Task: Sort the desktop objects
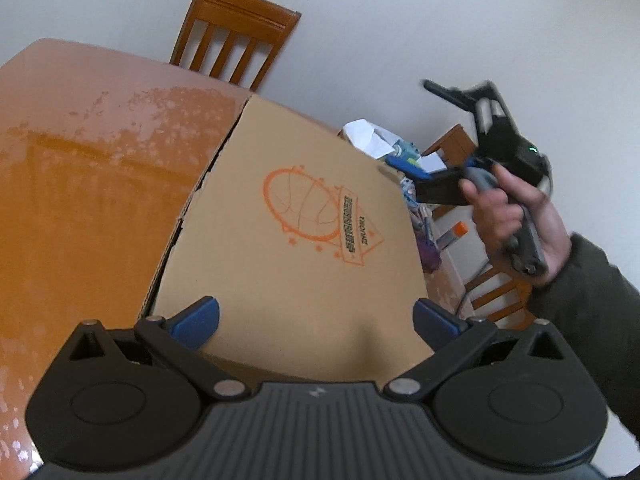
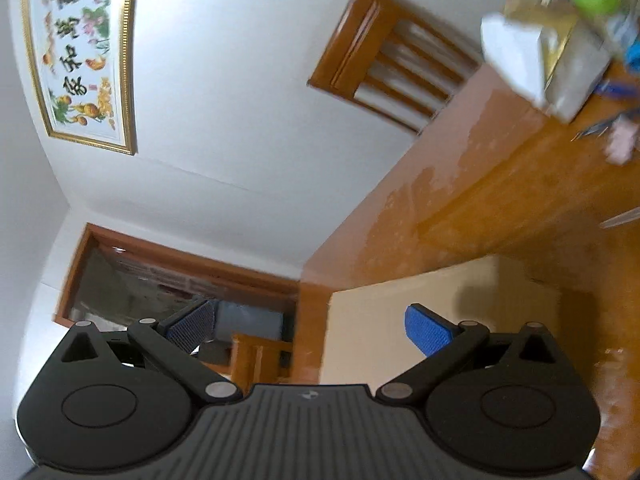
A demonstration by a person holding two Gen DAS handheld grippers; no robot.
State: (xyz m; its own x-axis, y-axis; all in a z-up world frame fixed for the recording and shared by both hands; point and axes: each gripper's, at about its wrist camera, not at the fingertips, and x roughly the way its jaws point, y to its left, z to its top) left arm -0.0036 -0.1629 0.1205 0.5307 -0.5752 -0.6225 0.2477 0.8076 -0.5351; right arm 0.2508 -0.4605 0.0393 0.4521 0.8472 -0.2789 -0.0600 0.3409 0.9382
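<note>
Cardboard box (image 1: 288, 216) printed "ZHUOYA", framed wall picture (image 2: 82, 52) with Chinese characters

Soft, even daylight with glare on the table (image 1: 80, 168); fisheye bending at edges, motion blur throughout the right view.

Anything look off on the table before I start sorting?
The table finish is worn and blotchy. Small items are jumbled in a pile beyond the cardboard box. Both grippers, left and right, are open and empty.
</note>
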